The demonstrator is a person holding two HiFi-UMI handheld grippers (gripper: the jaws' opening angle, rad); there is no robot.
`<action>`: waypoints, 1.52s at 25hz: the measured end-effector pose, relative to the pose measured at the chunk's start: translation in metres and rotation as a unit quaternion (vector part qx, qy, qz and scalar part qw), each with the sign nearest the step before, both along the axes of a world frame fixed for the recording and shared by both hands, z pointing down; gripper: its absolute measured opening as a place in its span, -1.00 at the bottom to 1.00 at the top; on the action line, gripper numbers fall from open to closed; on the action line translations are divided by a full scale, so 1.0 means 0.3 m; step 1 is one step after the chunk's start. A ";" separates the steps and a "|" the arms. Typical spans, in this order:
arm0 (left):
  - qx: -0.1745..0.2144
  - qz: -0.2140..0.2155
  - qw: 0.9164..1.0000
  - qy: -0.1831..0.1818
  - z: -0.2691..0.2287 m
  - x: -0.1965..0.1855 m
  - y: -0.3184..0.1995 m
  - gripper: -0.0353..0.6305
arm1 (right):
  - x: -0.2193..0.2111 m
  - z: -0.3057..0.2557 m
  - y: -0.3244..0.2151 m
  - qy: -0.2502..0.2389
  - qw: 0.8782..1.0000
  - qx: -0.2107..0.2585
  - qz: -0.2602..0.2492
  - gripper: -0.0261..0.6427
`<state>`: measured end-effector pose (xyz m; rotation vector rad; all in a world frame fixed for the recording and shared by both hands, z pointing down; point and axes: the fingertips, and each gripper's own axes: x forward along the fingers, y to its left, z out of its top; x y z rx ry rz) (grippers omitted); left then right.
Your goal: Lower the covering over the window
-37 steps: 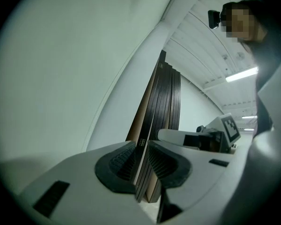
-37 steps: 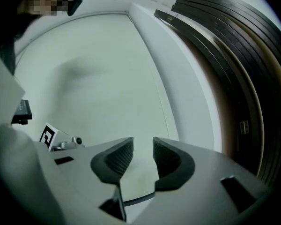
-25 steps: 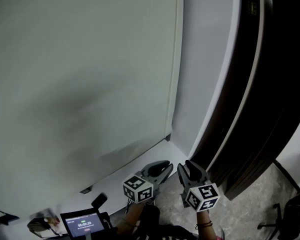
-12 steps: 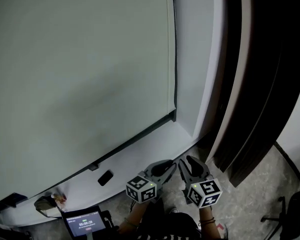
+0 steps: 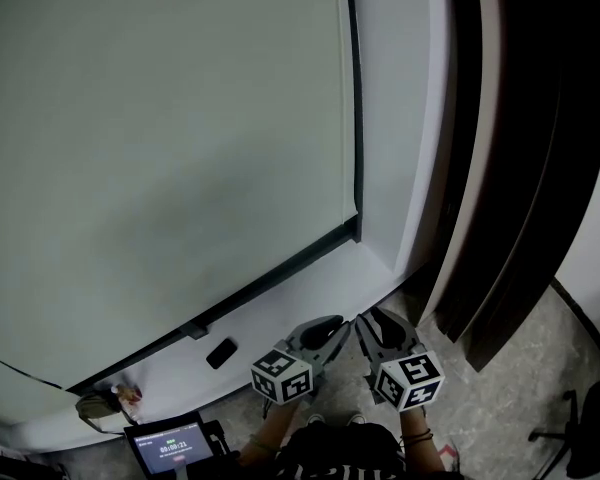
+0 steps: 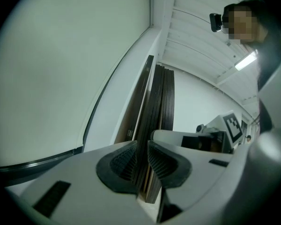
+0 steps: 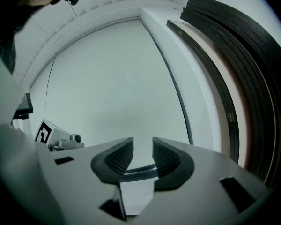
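**Blind down, both grippers empty**

The roller blind [image 5: 160, 138] is drawn down across the far side, its dark bottom rail [image 5: 270, 281] low, near the white windowsill [image 5: 260, 318]. The left gripper [image 5: 325, 328] and right gripper [image 5: 372, 325] are held side by side by the sill's near edge. The jaws of each are parted narrowly, with nothing gripped.

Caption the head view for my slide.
Blind down near the sill; left gripper and right gripper open, empty, side by side below it.
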<state>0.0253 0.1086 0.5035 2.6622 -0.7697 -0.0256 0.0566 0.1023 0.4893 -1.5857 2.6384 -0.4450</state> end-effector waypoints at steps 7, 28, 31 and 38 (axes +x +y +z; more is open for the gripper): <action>0.001 0.003 1.000 -0.013 -0.001 -0.036 0.008 -0.68 | -0.032 -0.009 0.001 -0.014 1.000 -0.001 0.004 -0.57; -0.009 0.004 1.000 -0.010 0.025 -0.066 0.028 -0.68 | -0.025 0.041 0.025 -0.002 0.999 -0.021 0.027 -0.57; -0.013 0.007 1.000 -0.017 0.047 0.003 0.020 -0.68 | 0.047 0.057 0.018 -0.004 0.999 -0.021 0.032 -0.57; -0.018 0.009 0.999 -0.028 0.026 -0.180 0.057 -0.68 | -0.124 0.008 0.059 0.005 0.999 -0.016 0.041 -0.57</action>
